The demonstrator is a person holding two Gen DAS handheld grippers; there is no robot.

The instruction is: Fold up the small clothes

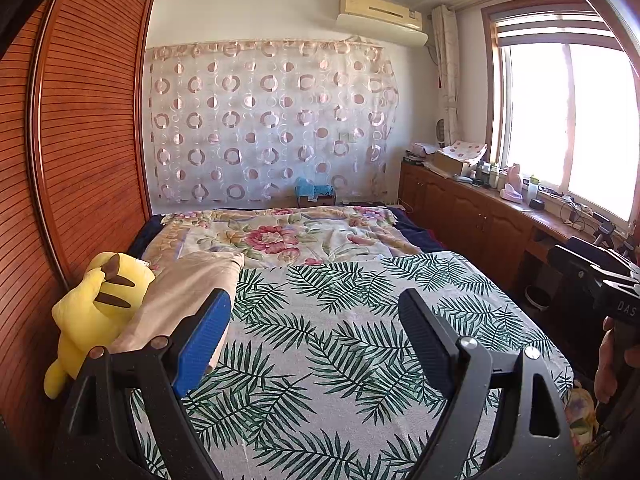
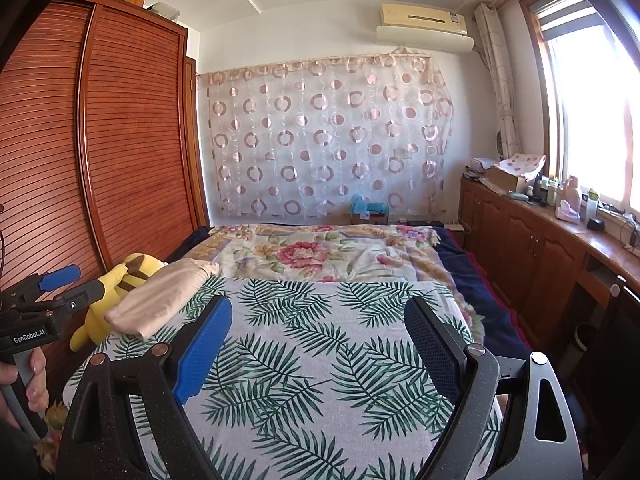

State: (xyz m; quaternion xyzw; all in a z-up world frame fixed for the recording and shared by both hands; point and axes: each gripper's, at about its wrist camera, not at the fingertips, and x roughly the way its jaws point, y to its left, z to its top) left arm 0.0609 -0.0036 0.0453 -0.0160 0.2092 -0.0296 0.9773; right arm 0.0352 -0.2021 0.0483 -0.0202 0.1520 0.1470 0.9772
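A beige garment [image 1: 188, 292] lies bunched at the left edge of the bed, leaning on a yellow plush toy [image 1: 96, 308]. My left gripper [image 1: 316, 300] hovers open above the leaf-print sheet [image 1: 320, 352]. Its blue finger [image 1: 200, 344] overlaps the garment's near end in view, and nothing sits between the jaws. In the right wrist view the beige garment [image 2: 160, 300] lies ahead to the left. My right gripper [image 2: 320, 306] is open and empty over the leaf-print sheet [image 2: 304, 360]. The left gripper [image 2: 76, 280] shows at the left edge, held by a hand [image 2: 32, 376].
A floral blanket [image 1: 280, 236] covers the far half of the bed. A slatted wooden wardrobe [image 1: 88, 140] runs close along the left side. Wooden cabinets [image 1: 472, 216] with clutter stand under the window on the right, and a bin [image 1: 538, 298] sits on the floor beside the bed.
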